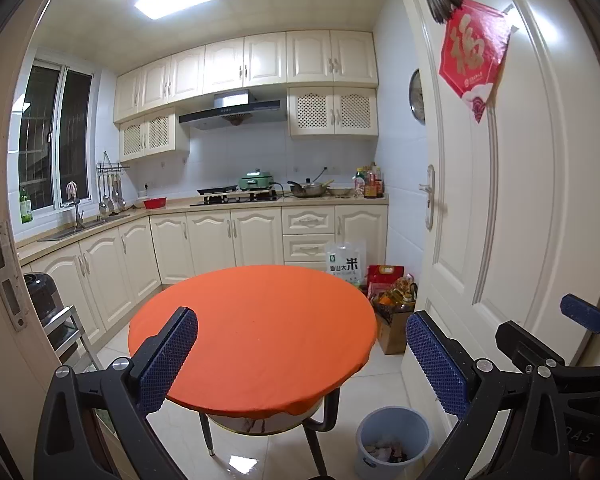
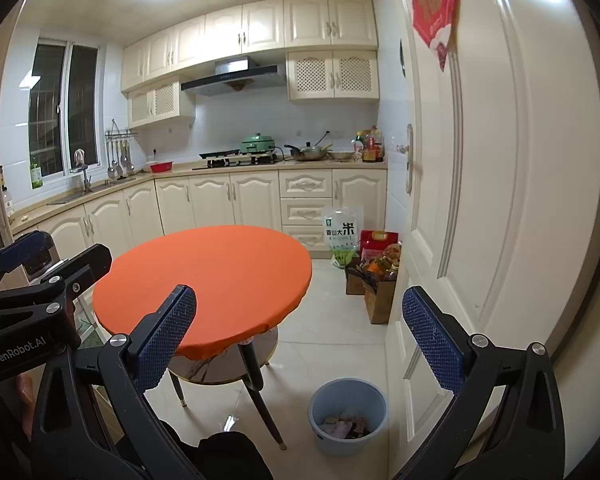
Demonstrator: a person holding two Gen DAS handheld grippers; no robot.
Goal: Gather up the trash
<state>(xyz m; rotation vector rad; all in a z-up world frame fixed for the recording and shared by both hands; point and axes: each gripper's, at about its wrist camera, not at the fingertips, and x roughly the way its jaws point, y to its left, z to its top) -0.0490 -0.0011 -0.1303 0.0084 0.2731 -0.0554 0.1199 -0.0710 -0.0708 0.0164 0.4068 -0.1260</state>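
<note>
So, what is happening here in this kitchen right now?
A person stands in the doorway with a gripper in each hand. The left gripper and the right gripper are both open and hold nothing. Ahead is a round table with an orange cloth, its top bare. Beside it on the floor stands a pale blue plastic bin with some trash already inside.

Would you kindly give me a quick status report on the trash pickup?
Left gripper and right gripper open, empty. Blue bin on floor beside orange table, trash inside. Path clear.
</note>
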